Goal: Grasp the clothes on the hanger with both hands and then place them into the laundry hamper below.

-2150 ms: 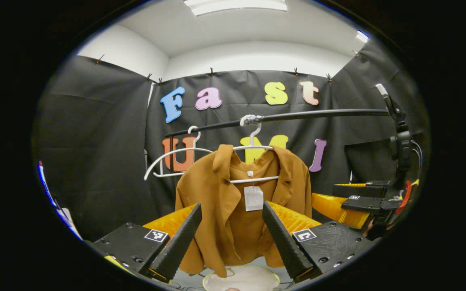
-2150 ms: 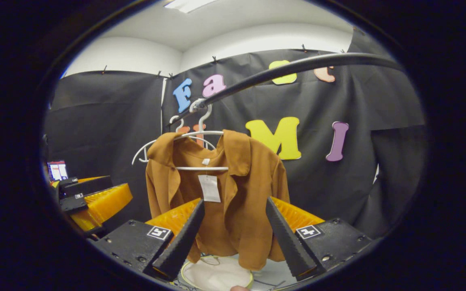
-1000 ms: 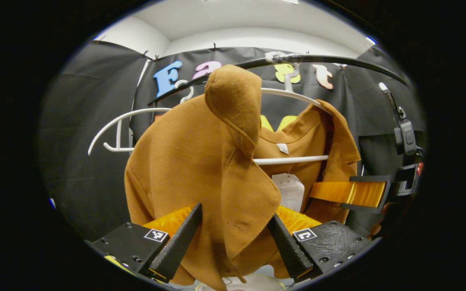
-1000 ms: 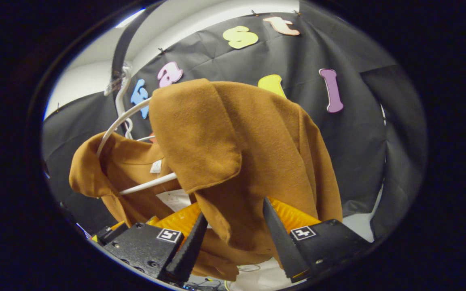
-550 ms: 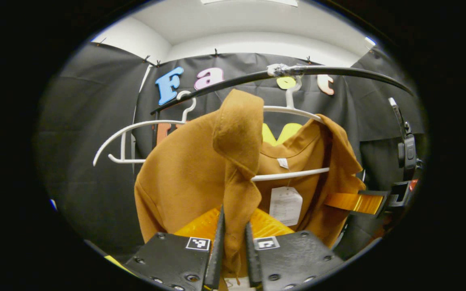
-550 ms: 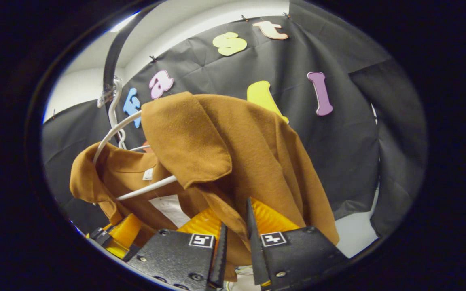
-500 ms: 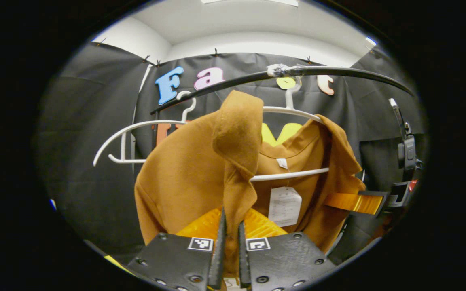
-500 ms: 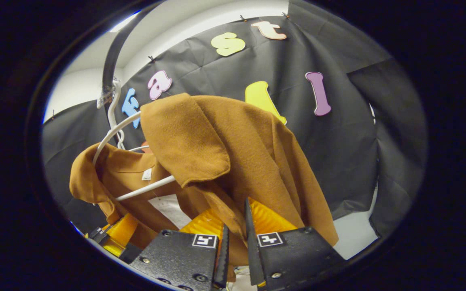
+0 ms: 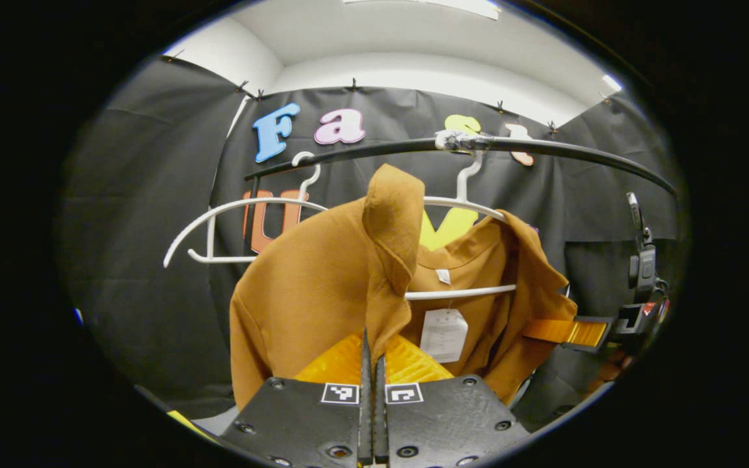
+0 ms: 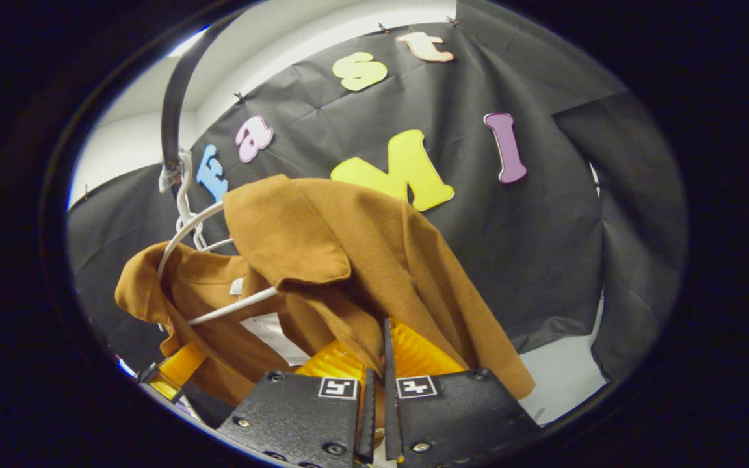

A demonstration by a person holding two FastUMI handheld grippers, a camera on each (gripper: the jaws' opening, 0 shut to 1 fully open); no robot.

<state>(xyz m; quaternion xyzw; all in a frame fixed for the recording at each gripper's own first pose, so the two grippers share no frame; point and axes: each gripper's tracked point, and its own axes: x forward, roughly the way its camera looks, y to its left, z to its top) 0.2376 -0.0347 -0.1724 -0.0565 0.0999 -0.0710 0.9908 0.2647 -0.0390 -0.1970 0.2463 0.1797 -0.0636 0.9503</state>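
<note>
- Light falls from above: a ceiling panel [image 9: 452,5] glows along the top edge of the left gripper view, and the white upper wall [image 9: 413,71] is bright.
- Both views are evenly lit, without harsh glare.
- The black cloth soaks up light and stays dim.
- The brown jacket [image 9: 322,286] looks sharp, its weave clear, with soft shadows in its folds.
- Fisheye distortion bends the rail [image 9: 543,149] into an arc, stronger toward the edges.

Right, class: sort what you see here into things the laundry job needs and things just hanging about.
Needed:
- brown jacket
- its white hanger
- left tool
- right tool

Just about:
- spare white hanger
- black rail
- paper tag
</note>
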